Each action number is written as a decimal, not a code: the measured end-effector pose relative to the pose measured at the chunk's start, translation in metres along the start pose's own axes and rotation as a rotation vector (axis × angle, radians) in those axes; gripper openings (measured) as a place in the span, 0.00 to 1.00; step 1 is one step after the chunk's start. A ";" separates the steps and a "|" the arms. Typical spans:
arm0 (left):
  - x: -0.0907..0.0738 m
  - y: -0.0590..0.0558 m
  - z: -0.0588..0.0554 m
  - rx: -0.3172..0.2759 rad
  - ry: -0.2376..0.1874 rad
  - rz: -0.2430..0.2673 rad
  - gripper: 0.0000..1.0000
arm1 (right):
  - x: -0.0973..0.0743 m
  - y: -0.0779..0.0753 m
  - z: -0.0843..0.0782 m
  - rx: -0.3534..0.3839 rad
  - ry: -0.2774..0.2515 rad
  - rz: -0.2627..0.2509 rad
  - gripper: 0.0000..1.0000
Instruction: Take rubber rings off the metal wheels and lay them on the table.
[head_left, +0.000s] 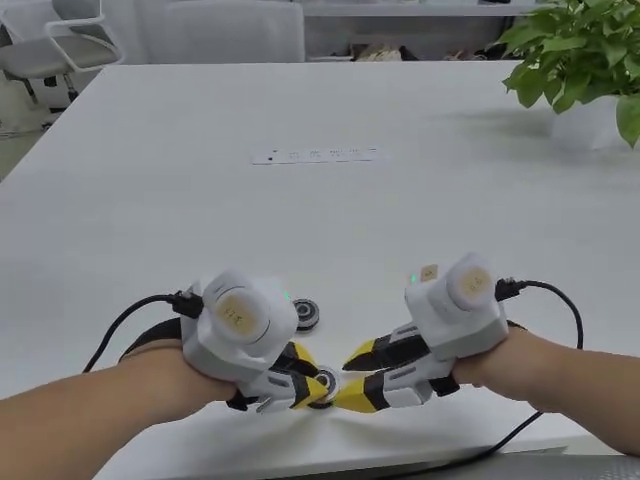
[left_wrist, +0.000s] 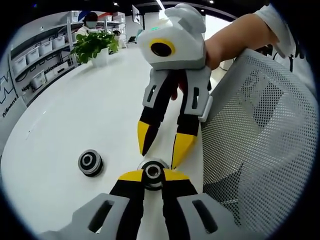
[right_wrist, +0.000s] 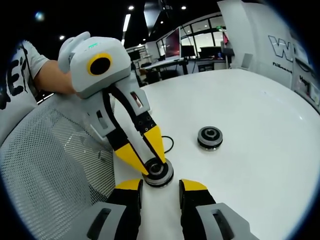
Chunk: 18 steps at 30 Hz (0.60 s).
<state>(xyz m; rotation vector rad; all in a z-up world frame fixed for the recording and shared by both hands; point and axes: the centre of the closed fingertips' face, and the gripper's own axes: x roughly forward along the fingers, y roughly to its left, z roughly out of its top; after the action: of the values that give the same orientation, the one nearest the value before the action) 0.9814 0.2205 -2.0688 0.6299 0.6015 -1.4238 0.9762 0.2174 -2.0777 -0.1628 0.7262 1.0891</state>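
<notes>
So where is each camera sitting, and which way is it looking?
Head view: on the person's head, looking down at the table; arms, left gripper and right gripper show.
Left gripper view: on the left gripper, facing the right gripper; own jaws clamp a wheel.
Right gripper view: on the right gripper, facing the left; own jaws open.
Shared: both gripper views see that wheel and a spare wheel.

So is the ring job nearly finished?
Barely started. Done: no loose ring lies on the table. In hand: the left gripper has its jaws shut on one wheel at the table's near edge, and the right gripper, jaws open, points at it. Left: that wheel and the second wheel, lying apart, both seem to have their dark rubber rings on.
</notes>
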 end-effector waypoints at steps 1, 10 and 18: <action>0.000 0.000 0.000 -0.003 -0.004 0.002 0.08 | 0.002 0.001 0.001 -0.007 0.002 0.003 0.27; 0.000 0.000 0.000 -0.019 -0.021 0.017 0.08 | 0.010 0.003 0.000 -0.082 0.023 0.005 0.26; 0.001 0.000 0.000 -0.025 -0.032 0.029 0.08 | 0.012 0.004 0.001 -0.161 0.035 -0.002 0.24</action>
<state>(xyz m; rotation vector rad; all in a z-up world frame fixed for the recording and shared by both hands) 0.9812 0.2199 -2.0692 0.5924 0.5820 -1.3949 0.9759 0.2289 -2.0838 -0.3205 0.6693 1.1452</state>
